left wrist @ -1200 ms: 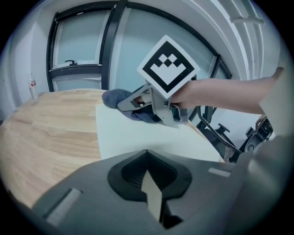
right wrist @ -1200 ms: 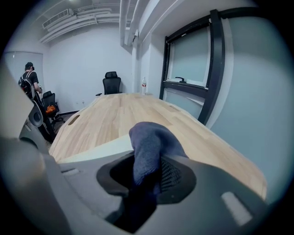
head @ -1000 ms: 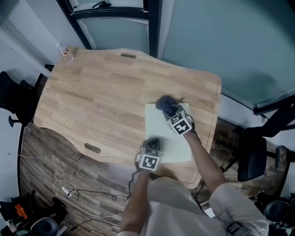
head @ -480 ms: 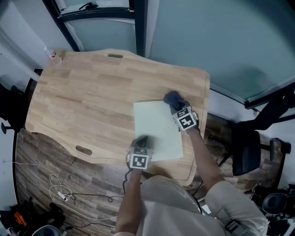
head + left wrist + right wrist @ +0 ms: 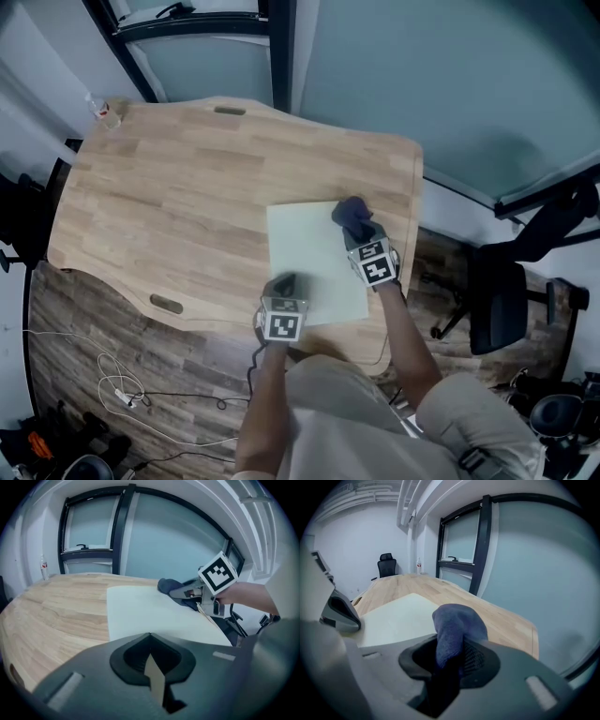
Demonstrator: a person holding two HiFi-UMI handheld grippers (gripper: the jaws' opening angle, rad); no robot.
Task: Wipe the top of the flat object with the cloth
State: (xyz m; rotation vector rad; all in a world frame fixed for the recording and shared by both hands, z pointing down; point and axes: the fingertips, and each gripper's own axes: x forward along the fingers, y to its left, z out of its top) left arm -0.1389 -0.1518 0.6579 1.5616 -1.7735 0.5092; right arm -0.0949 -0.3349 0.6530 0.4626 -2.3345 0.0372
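On the surface (image 5: 187,178): we found the flat object (image 5: 309,267), a pale sheet, lying toward the near right side, its long axis seemingly running away from us.
Flat object: its far right corner carried the cloth (image 5: 348,211); the bare top stretched left and toward us from there.
Right gripper (image 5: 356,230): it was the nearer one to the work, set at that far corner, its fingers clamped on the cloth.
Left gripper (image 5: 284,287): it sat at the sheet's near edge, fingers drawn together on nothing we could see.
Cloth: dark blue and bunched, it touched the sheet.
Coming stroke: we judged it had to run leftward and back toward us.
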